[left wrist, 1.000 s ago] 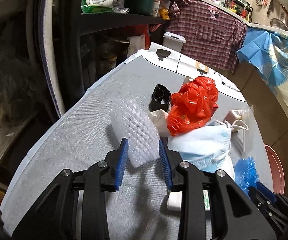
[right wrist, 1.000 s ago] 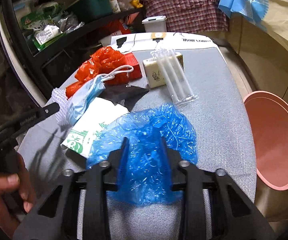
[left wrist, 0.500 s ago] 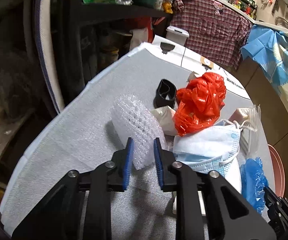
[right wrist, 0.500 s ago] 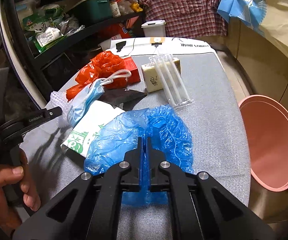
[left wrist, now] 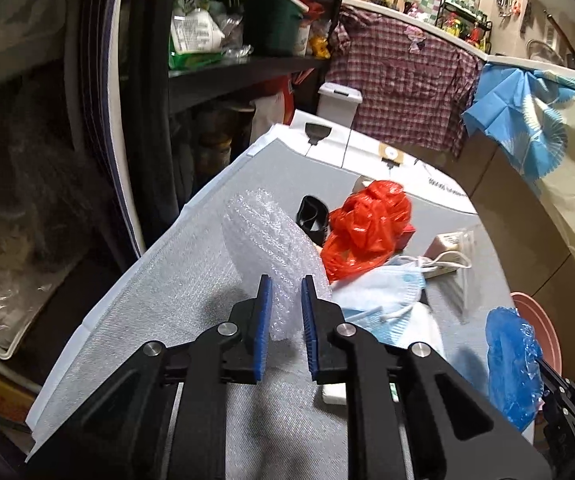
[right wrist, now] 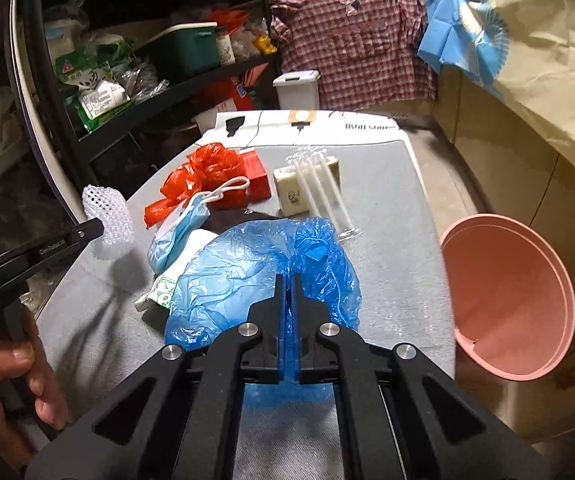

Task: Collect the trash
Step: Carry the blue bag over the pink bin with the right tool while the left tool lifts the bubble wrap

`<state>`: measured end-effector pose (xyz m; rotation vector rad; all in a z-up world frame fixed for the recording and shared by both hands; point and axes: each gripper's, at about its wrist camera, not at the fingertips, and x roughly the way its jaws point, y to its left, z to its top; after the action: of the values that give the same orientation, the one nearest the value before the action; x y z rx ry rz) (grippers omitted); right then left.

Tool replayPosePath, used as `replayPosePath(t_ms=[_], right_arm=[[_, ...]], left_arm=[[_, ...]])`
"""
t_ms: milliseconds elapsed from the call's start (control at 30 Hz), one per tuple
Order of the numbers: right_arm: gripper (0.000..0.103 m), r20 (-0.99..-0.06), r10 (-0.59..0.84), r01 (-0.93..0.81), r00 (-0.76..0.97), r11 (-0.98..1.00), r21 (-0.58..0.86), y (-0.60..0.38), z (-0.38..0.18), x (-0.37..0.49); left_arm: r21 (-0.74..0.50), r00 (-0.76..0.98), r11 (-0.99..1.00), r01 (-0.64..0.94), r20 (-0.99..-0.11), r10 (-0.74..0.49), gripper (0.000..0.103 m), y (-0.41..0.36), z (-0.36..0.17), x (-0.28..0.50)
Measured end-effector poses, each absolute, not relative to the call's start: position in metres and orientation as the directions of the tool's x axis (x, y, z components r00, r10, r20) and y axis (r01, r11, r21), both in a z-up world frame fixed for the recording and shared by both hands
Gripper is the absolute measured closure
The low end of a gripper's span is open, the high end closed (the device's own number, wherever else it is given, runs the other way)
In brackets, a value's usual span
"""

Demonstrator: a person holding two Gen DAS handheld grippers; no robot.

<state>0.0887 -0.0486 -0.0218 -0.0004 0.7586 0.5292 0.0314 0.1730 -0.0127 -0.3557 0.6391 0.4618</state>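
Jaws of our left gripper (left wrist: 286,300) have just closed on the bubble wrap (left wrist: 271,240); right gripper (right wrist: 289,300) clamps the blue bag (right wrist: 263,268). Both now lifted off the worktop (right wrist: 387,216), ready for the pink bin (right wrist: 507,296).

Grey-clothed board (right wrist: 383,216) under red bag (right wrist: 203,172), mask (right wrist: 175,232)

The pink bin (left wrist: 535,320) at 4 o'clock hides mostly behind the blue bag (left wrist: 513,364). A black thing (right wrist: 231,218) lies half under the mask (right wrist: 175,232). The box (right wrist: 289,196) print is too small to read.
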Motion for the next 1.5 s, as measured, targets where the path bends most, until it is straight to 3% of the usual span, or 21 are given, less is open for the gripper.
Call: replayPosePath(t_ms=[1000,1500], right_arm=[[0.1,-0.561,0.385,-0.373,0.733,0.917,0.142,-0.13,0.057,0.06],[0.1,-0.534,0.298,-0.266,0.791,0.954,0.138,-0.19,0.061,0.079]], left_arm=[[-0.098,0.821,0.963,-0.251,-0.548,0.158,0.088,0.099,0.026,0.003],[-0.087,0.832,0.985,-0.151,-0.548,0.079,0.088,0.064,0.034,0.013]])
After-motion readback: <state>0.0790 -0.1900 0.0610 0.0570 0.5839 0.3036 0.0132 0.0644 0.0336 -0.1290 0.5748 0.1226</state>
